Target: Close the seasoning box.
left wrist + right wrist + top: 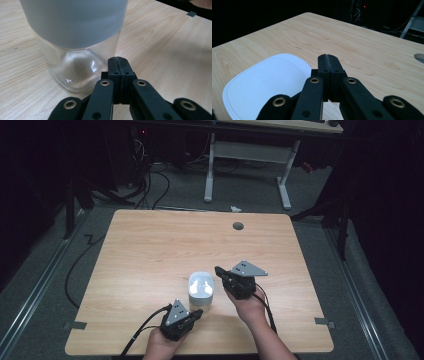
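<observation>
While the glass jar (200,291) with its white lid (201,284) stands upright toward the near middle of the wooden tabletop (150,250), a claw sits on either side of it. The left claw (196,313), pressed fully together and holding nothing, lies low at the jar's near side; in the left gripper view its tip (117,60) is just beside the clear glass base (75,72), though contact cannot be told. The right claw (218,270), likewise closed and empty, hovers at the jar's right, its tip (328,58) just past the lid's (262,82) edge.
</observation>
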Action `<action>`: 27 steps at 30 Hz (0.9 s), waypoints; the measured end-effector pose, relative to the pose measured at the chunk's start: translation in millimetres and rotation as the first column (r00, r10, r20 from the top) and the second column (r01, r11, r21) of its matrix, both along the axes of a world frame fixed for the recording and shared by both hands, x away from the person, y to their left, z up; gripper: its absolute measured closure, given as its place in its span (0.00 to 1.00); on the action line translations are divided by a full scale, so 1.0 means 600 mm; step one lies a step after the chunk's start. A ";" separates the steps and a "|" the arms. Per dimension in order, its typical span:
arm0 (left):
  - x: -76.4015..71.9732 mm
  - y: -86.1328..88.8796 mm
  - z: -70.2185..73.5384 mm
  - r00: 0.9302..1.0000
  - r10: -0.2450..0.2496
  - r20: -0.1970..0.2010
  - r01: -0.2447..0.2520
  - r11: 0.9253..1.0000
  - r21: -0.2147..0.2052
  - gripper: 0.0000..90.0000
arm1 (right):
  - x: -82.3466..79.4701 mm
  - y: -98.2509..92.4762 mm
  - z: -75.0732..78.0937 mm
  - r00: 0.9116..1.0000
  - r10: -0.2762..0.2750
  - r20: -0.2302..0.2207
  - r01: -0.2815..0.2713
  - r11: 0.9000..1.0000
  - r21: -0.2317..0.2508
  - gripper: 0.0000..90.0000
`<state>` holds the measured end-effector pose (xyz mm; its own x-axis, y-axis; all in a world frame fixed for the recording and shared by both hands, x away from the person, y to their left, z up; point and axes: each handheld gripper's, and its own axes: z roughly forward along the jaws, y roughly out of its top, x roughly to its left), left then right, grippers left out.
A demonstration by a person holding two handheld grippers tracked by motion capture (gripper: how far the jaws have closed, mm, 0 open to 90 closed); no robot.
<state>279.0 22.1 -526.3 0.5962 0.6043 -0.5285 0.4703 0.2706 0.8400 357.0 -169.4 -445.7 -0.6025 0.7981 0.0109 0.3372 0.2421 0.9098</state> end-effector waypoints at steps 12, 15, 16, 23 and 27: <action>0.029 0.104 0.018 0.995 0.095 0.003 -0.095 0.994 0.045 0.97 | 0.010 -0.050 -0.026 0.997 -0.064 -0.040 0.064 0.998 0.009 1.00; 0.048 0.131 0.017 0.989 0.150 -0.001 -0.150 0.988 0.044 0.95 | 0.008 -0.066 -0.034 0.995 -0.084 -0.047 0.085 0.996 0.014 1.00; 0.054 0.140 0.017 0.986 0.169 0.001 -0.168 0.985 0.041 0.94 | 0.007 -0.072 -0.036 0.995 -0.091 -0.047 0.092 0.996 0.011 1.00; 0.080 0.183 0.009 0.962 0.273 -0.010 -0.273 0.961 0.037 0.86 | -0.005 -0.118 -0.055 0.988 -0.146 -0.058 0.147 0.989 0.003 1.00; 0.082 0.198 0.004 0.951 0.310 0.015 -0.310 0.948 0.077 0.83 | -0.013 -0.147 -0.067 0.982 -0.179 -0.068 0.179 0.984 -0.008 1.00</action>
